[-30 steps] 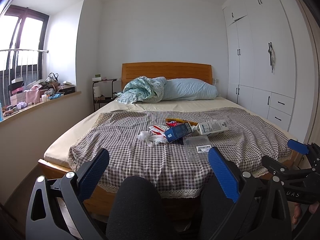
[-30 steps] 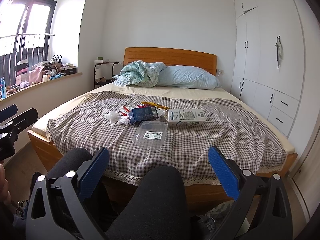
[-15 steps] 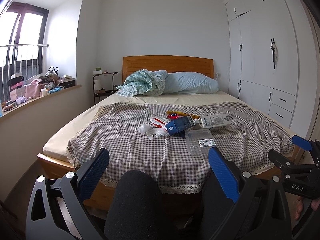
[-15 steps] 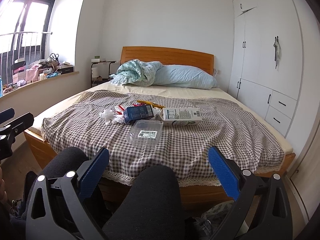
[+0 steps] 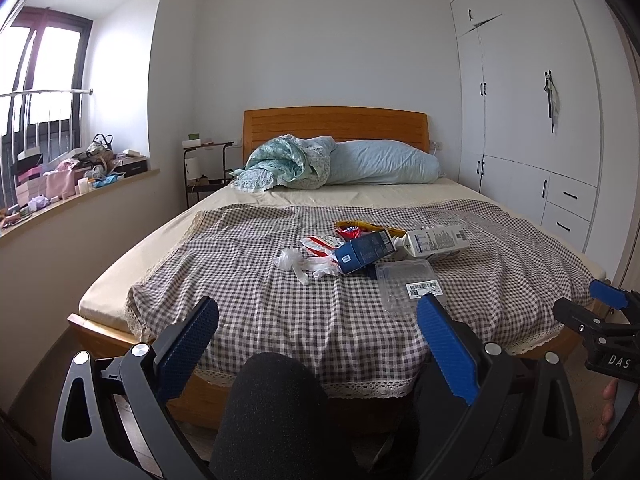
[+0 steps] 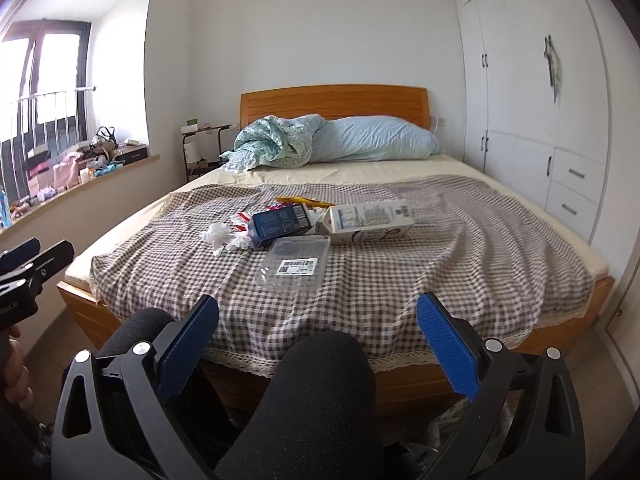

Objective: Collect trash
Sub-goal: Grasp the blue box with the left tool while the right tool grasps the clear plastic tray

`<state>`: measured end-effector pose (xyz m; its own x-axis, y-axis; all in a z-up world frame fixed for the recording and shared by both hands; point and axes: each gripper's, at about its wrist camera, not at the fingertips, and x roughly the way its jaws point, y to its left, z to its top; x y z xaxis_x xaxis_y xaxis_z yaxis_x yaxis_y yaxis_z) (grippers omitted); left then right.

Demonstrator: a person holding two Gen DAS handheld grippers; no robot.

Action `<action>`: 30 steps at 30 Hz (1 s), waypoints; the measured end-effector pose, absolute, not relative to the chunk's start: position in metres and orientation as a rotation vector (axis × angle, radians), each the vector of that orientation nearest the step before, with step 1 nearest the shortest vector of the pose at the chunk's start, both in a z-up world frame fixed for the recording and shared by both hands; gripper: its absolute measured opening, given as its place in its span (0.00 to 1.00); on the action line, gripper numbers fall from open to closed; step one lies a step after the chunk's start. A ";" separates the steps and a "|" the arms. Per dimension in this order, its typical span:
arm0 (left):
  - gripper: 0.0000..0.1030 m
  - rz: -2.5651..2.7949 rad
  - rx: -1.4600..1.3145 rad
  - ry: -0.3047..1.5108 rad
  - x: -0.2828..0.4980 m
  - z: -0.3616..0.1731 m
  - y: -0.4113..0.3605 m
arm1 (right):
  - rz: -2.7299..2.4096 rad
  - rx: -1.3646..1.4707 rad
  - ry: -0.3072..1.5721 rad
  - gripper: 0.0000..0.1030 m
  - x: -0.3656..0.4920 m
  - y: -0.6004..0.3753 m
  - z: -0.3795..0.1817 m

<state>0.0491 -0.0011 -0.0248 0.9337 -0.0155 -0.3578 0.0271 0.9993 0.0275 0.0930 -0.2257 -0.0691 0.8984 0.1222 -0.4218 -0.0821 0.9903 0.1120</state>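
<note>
Checked bedspread [image 5: 256, 292] with barcode-labelled clear tray [image 6: 294, 266]; "DAS"-marked right claw [image 6: 318, 322] and left claw [image 5: 318, 322] both agape, empty.

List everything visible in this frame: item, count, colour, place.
clear plastic box: 1, transparent with barcode label, on cloth, nearest the foot of the bed
milk carton: 1, white, lying on its side right of the blue box
blue box: 1, dark blue, lying behind the clear box
crumpled plastic: 1 clump, white, left of the blue box
wrappers: several, red and yellow, behind the boxes
checked cloth: 1, grey-white, over the bed
pillow: 1, pale blue, at the headboard
wardrobe: 1, white, right wall
left gripper: blue fingers, open
right gripper: blue fingers, open
</note>
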 end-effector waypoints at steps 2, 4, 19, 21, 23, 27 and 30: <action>0.93 -0.030 0.048 0.374 0.062 -0.030 -0.002 | 0.201 0.170 0.515 0.92 0.114 -0.230 -0.080; 0.93 -0.044 0.058 0.381 0.079 -0.038 -0.002 | 0.253 0.223 0.566 0.92 0.135 -0.231 -0.092; 0.93 -0.039 -0.023 0.551 0.197 -0.081 0.020 | 0.290 0.552 0.790 0.51 0.293 -0.239 -0.165; 0.93 -0.044 -0.024 0.581 0.209 -0.087 0.020 | 0.283 0.638 0.818 0.51 0.303 -0.246 -0.177; 0.93 -0.053 -0.013 0.604 0.224 -0.090 0.019 | 0.279 0.696 0.841 0.51 0.310 -0.252 -0.185; 0.93 -0.093 -0.005 0.617 0.256 -0.090 0.013 | 0.327 0.851 0.855 0.28 0.325 -0.269 -0.195; 0.93 -0.156 -0.035 0.648 0.296 -0.092 0.008 | 0.382 0.847 0.854 0.24 0.329 -0.275 -0.183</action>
